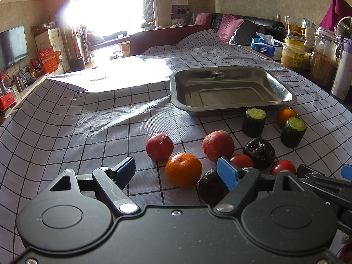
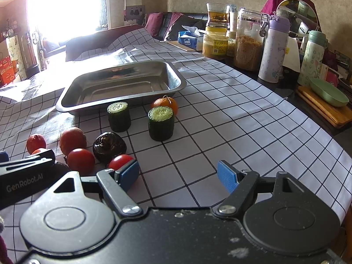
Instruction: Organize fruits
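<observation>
1. My left fingers [image 1: 179, 172] are spread wide, holding nothing, low over the checked table [image 1: 92, 123].
2. Between them, just ahead: a mandarin [image 1: 183, 169]. A dark avocado [image 1: 210, 187] touches my left-hand gripper's right finger.
3. Beyond the tips: two red round fruits [image 1: 159, 147] [image 1: 217, 145], two tomatoes [image 1: 242, 161] [image 1: 283, 166], another dark fruit [image 1: 259, 153].
4. Further ahead, to the right: two upright cucumber pieces [image 1: 254, 122] [image 1: 293, 132], a second mandarin [image 1: 286, 115] behind them.
5. Steel tray [image 1: 228, 74] lies past all the fruit, nothing in it.
6. My right fingers [image 2: 178, 176] are also apart and unloaded, bare cloth between them; a tomato [image 2: 120, 161] sits just beside the left finger.
7. Jars [image 2: 249, 39] and bottles [image 2: 275, 48] stand far right.
</observation>
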The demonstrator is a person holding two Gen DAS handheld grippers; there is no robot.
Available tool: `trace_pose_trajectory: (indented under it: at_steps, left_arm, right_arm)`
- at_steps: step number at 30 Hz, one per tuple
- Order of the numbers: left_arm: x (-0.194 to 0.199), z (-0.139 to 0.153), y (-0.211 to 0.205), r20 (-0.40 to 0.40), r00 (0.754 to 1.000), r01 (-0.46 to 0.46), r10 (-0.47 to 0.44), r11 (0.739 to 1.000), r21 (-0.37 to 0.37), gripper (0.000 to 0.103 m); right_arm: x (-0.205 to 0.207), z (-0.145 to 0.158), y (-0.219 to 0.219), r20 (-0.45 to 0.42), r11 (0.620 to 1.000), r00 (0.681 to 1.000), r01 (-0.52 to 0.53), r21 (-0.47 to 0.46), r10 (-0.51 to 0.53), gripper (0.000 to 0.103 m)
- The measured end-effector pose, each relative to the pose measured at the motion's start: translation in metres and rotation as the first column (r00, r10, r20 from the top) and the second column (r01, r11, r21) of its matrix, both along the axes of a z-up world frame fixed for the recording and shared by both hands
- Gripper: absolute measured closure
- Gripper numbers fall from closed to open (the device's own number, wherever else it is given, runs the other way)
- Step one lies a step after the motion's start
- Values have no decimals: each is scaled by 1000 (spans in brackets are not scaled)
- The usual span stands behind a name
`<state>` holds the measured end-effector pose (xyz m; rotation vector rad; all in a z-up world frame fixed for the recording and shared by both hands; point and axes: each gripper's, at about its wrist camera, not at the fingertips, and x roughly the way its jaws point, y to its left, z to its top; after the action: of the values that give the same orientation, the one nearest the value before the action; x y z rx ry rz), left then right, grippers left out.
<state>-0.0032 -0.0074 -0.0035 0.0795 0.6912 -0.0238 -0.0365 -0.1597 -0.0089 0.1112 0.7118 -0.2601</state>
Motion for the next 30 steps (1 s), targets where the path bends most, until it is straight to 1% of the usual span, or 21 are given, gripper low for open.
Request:
trace_pose_trajectory:
  at_steps: [24, 28, 30]
  left_arm:
    - [0, -1, -1, -2, 1000, 0, 0, 1000, -2, 21]
    - [1, -1, -1, -14, 1000, 8, -8, 1000, -15, 21]
    - [3, -1, 1, -35, 999, 19, -21, 999, -31, 21]
  right_arm:
    - [-1, 0, 0, 0, 1000, 1000, -1, 4, 1, 23]
    - [-2, 3, -3, 13, 1000, 1000, -6, 30, 6, 23]
    - [-3, 6, -4, 24, 999, 1000, -14, 46, 13, 23]
